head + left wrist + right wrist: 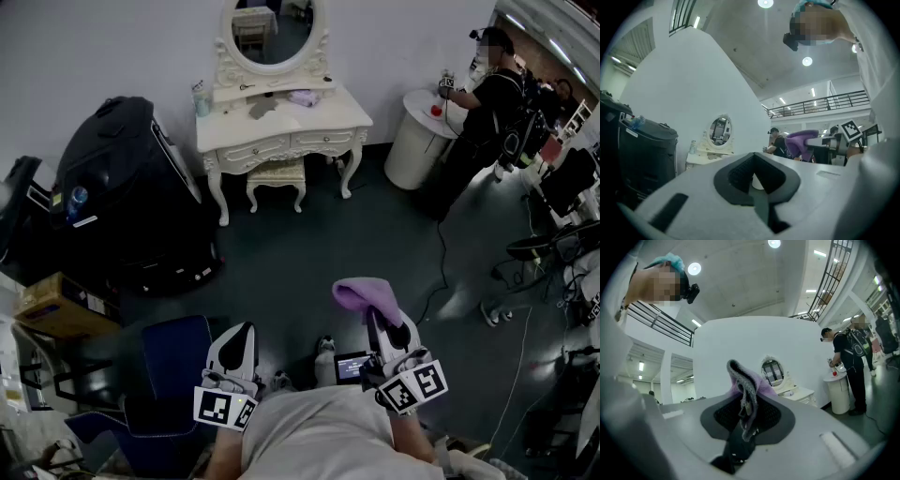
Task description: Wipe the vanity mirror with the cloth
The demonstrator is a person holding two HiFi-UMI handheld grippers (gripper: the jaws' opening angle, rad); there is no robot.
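Two steps left: we approach, then wipe. Right hand-held gripper (pixel 379 323) clenched on cloth (pixel 360 292), left hand-held gripper (pixel 242 330) closed, empty — vanity mirror (pixel 274 30) well apart.

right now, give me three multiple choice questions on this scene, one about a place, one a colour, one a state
1. Where is the stool?
A) pushed under the dressing table
B) on top of the dressing table
C) right at the person's feet

2. What colour is the cloth?
A) yellow
B) purple
C) red

3. What state is the right gripper in?
A) open and empty
B) lying on the floor
C) shut on the cloth

Answers:
1 A, the head view shows the stool's seat between the table's legs, far across the floor.
2 B, the cloth shows purple in the head view and in both gripper views.
3 C, the right gripper view shows the cloth pinched between the closed jaws, with its folds sticking up past them.
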